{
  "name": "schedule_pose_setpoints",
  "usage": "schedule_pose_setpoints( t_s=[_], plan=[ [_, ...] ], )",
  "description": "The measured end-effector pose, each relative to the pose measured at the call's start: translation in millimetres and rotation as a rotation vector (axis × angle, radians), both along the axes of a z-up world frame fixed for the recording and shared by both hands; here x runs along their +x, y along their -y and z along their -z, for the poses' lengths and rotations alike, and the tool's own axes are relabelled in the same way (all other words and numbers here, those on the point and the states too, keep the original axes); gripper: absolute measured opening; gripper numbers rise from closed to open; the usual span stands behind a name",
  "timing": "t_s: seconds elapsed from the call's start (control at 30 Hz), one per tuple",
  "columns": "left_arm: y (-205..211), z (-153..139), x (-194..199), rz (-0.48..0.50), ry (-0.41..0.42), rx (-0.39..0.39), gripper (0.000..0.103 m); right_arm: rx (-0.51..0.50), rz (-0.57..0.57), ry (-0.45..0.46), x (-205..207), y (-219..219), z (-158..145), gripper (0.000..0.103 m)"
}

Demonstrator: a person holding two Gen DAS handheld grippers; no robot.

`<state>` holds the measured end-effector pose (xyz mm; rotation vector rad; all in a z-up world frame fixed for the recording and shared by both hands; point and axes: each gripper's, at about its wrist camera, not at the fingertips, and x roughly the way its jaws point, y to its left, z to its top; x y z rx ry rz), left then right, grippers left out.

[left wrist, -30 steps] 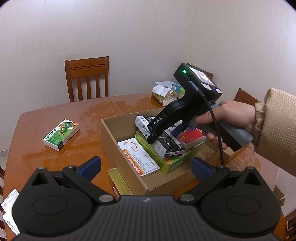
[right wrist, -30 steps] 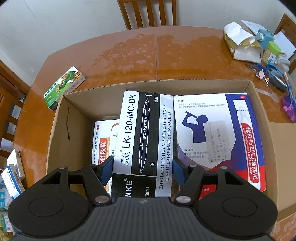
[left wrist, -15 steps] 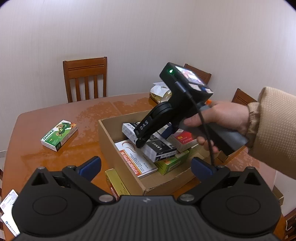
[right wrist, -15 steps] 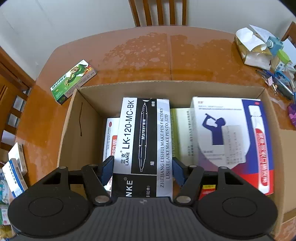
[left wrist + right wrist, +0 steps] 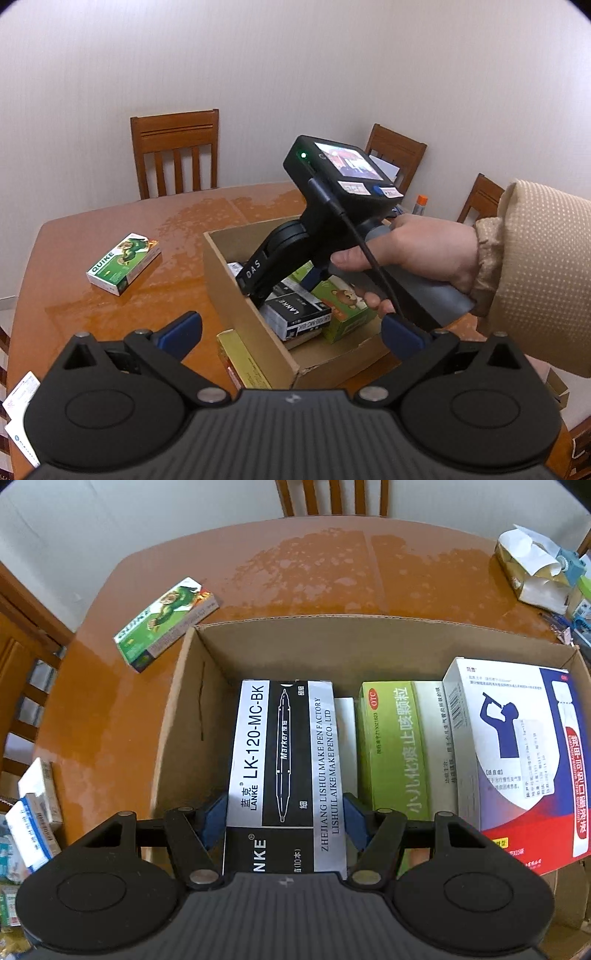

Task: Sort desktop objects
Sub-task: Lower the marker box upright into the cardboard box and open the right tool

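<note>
Inside the open cardboard box point(image 5: 184, 716), right gripper point(image 5: 284, 816) clenched on the glossy black-and-silver marker box point(image 5: 284, 753), blue pads pressed against its long sides. Alongside, flat rectangular cartons: a matte green medicine box point(image 5: 391, 749), a white-and-blue medicine box point(image 5: 517, 753). Out on the polished wooden counter point(image 5: 295, 572), a small green QUIKE box point(image 5: 166, 622). Left gripper point(image 5: 291, 334) released, jaws wide, nothing between.

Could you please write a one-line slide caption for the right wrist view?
Right gripper holds a black-and-silver marker box over the open brown cardboard box.
</note>
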<state>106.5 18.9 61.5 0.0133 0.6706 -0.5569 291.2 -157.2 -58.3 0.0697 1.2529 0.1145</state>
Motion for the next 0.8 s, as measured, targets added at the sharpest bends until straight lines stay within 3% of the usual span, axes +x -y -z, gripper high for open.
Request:
schedule_pose_setpoints(
  t_s=[0.53,0.8],
  plan=[
    [1,-2,0,-0.006,-0.001,0.004,0.103,0.001,0.061,0.004,2,6,6,0.071],
    [0,-1,-2,0.001,0.003,-0.003,0.103,0.015,0.067,0.061,-3,14,-12,0.071]
  ],
)
